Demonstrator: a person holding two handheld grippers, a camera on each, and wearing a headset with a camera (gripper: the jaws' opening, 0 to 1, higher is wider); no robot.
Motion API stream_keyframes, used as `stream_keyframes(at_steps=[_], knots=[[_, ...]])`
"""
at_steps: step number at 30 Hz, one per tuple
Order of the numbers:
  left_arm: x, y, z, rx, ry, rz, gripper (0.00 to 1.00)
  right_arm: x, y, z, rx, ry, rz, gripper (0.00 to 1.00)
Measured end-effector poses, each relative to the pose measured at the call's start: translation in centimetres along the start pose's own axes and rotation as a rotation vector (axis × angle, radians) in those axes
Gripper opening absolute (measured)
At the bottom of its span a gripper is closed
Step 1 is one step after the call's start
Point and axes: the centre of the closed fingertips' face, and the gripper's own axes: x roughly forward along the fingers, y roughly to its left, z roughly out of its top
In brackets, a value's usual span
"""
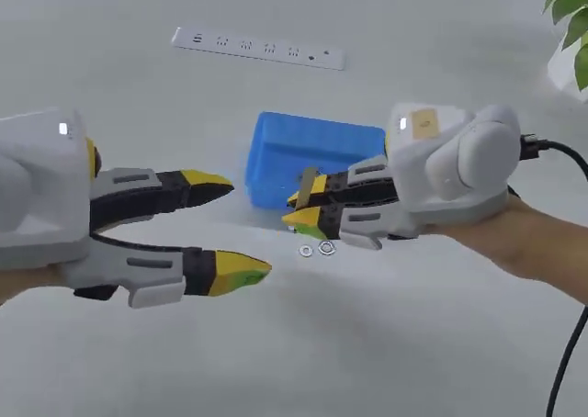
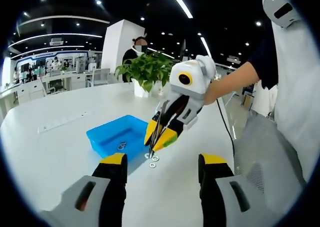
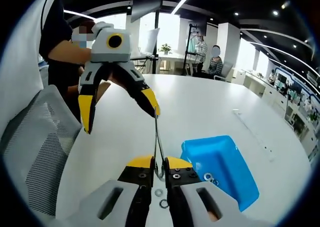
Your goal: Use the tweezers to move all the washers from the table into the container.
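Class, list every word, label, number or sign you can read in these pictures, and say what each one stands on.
No text here can be read.
Marks beside the sockets of the power strip: too blurred to read.
The orange sticker on the right gripper: too small to read.
The blue container: no marking to be seen.

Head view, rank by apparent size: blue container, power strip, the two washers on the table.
1. blue container, partly hidden by a gripper
2. power strip, long but thin, and farther off, so its true size is unsure
3. left washer and right washer, which look alike: tied
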Motion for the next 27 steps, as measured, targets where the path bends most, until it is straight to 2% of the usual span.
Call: stream_keyframes(at_steps=[6, 9, 11, 15, 16, 17, 22, 27], knots=[[-0.6, -0.7, -0.6, -0.046, -0.007, 0.031, 0.80, -1.8, -1.2, 2.4, -0.011, -0.032, -0.028, 0.09], [-0.8, -1.2, -1.2, -0.049, 0.007, 0.036, 0.85, -2.9, -2.4, 4.2, 0.004, -0.080, -0.059, 0.09], [-1.0, -1.3, -1.6, -0.065, 0.009, 0.046, 0.89, -3.4, -3.2, 4.9, 0.010, -0.096, -0.074, 0.09], [-1.4, -1.4, -1.8, -0.098, -0.015, 0.055, 0.92, -4.4, -5.2, 5.8, 0.041, -0.133, -0.114, 0.09], [-1.5, -1.4, -1.5, -0.121, -0.040, 0.057, 0.95, -4.6, -6.5, 5.3, 0.042, -0.129, -0.131, 0.09], [-1.6, -1.4, -1.5, -0.135, -0.052, 0.060, 0.96, -4.7, -6.9, 5.2, 0.050, -0.131, -0.140, 0.09], [-2.1, -0.9, -2.2, -0.116, -0.028, 0.087, 0.99, -5.0, -9.6, 4.2, 0.064, -0.120, -0.188, 0.09], [-2.6, -0.1, -1.6, -0.106, -0.066, 0.139, 0.99, -3.8, -10.4, 2.4, 0.068, -0.087, -0.189, 0.09]])
